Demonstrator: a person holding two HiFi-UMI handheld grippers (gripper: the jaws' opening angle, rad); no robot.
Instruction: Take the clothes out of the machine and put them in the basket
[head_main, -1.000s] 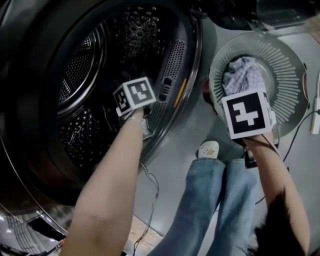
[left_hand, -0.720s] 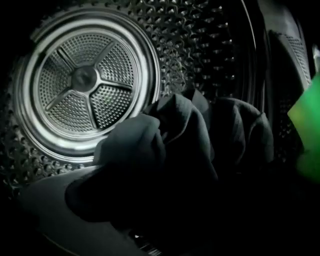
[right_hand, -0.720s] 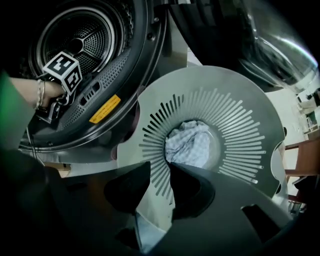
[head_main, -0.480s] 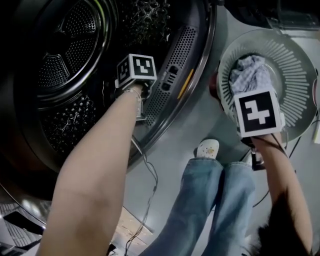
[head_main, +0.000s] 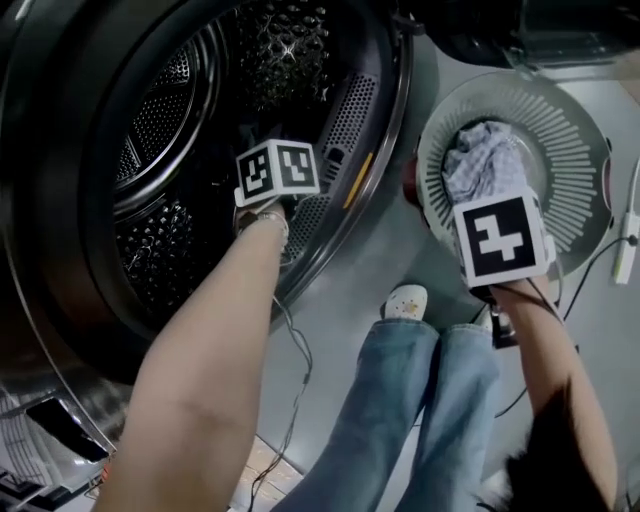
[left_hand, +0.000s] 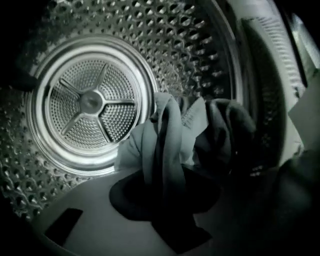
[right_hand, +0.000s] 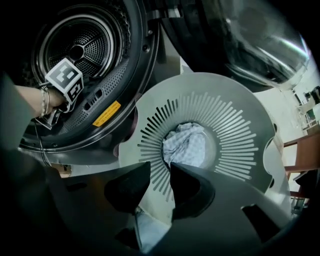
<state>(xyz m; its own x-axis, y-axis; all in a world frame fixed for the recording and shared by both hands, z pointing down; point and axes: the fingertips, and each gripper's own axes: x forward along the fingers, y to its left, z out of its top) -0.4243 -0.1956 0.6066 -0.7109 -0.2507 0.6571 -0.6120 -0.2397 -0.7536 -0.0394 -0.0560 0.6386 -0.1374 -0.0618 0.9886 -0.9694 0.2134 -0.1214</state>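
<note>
— Where is the washing right now?

— One grey garment (left_hand: 165, 145) is inside the machine (head_main: 60, 200), low in the drum (left_hand: 90, 100) near the door opening. My left gripper (left_hand: 167, 200) has its jaws pinched together on the near end of it. A pale checked cloth (head_main: 480, 165) already lies at the bottom of the basket (head_main: 575, 130), on the floor to the right of the machine.

— How does the garment lie?

— It is gathered into a rope of folds. Its long axis runs from my jaws away toward the back of the drum, and the far end fans out to the right. There is a darker mass (left_hand: 225, 130) there; I cannot tell whether it is the same piece or another.

— Why grip the end?

— I judge it will trail out lengthwise through the opening instead of bunching against the rim.

— And your other hand?

— My right gripper (right_hand: 160, 172) hangs over the basket's near side with its jaws a narrow gap apart and nothing between them. It points down at the checked cloth, placed, I would say, to take or guide the next piece in.
</note>
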